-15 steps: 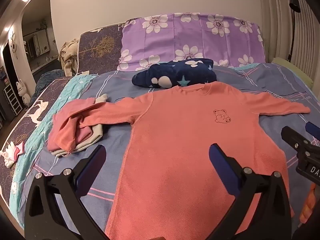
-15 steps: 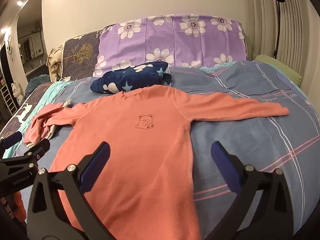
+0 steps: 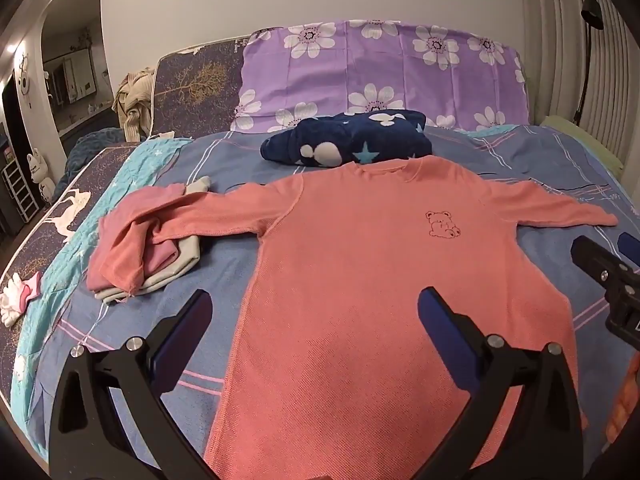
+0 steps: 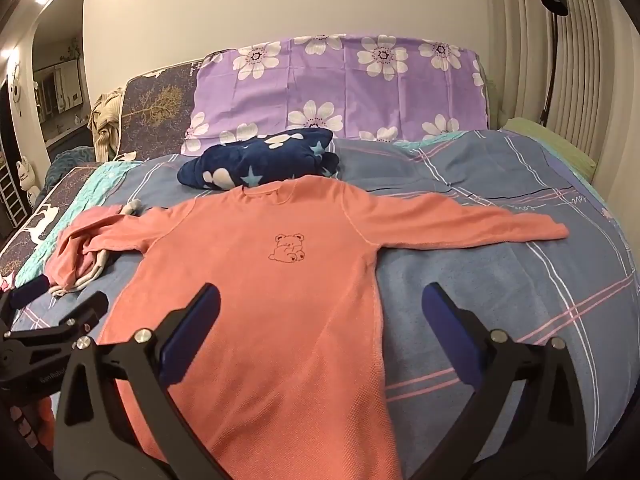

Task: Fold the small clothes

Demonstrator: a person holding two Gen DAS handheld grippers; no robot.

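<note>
Coral long-sleeved shirt (image 3: 360, 280) with small bear print spread flat on blue plaid bed (image 4: 500, 248), collar pointing away, body lengthwise ahead of both grippers, left gripper (image 3: 316, 320) and right gripper (image 4: 320, 312) gaping wide, gripping nothing

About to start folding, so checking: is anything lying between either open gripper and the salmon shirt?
Nothing visible. The left gripper and right gripper hang open over the salmon shirt. Its left sleeve end drapes onto the folded clothes pile.

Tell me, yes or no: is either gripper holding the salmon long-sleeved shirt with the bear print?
No: the left gripper and right gripper hover open above the flat salmon shirt.
</note>
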